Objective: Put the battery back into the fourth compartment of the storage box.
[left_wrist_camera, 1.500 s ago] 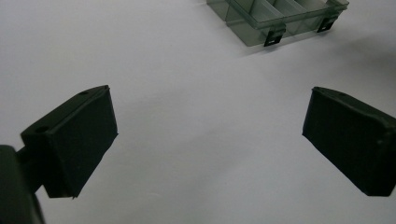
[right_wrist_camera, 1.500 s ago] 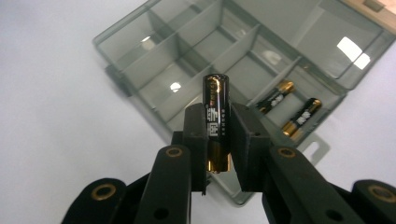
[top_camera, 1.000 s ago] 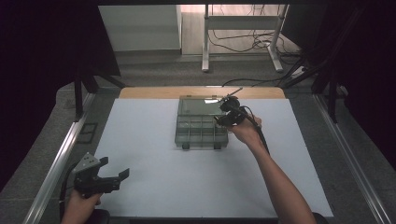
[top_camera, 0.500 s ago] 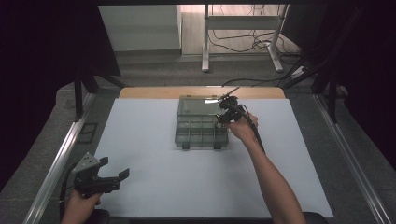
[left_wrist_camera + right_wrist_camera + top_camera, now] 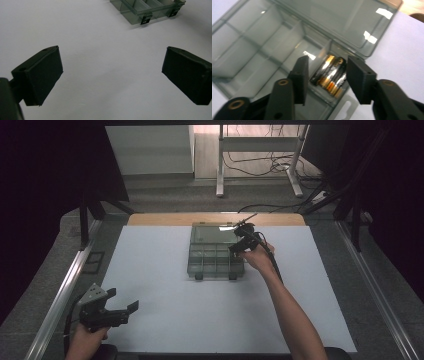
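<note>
A clear grey compartment box lies at the middle far part of the white mat with its lid folded open behind it. Several black and gold batteries lie side by side in a corner compartment of the box. My right gripper hangs just over that compartment, at the box's right side. Its jaws have just been opening and stand apart on either side of the batteries, with the pads off them. My left gripper rests open at the near left corner, jaws wide over bare mat.
The white mat covers the tabletop, with a wooden strip along its far edge. Metal rails run down both sides. The box's latches face the left gripper.
My right gripper has sunk a little toward the box and its jaws have parted. The left gripper has stayed put.
</note>
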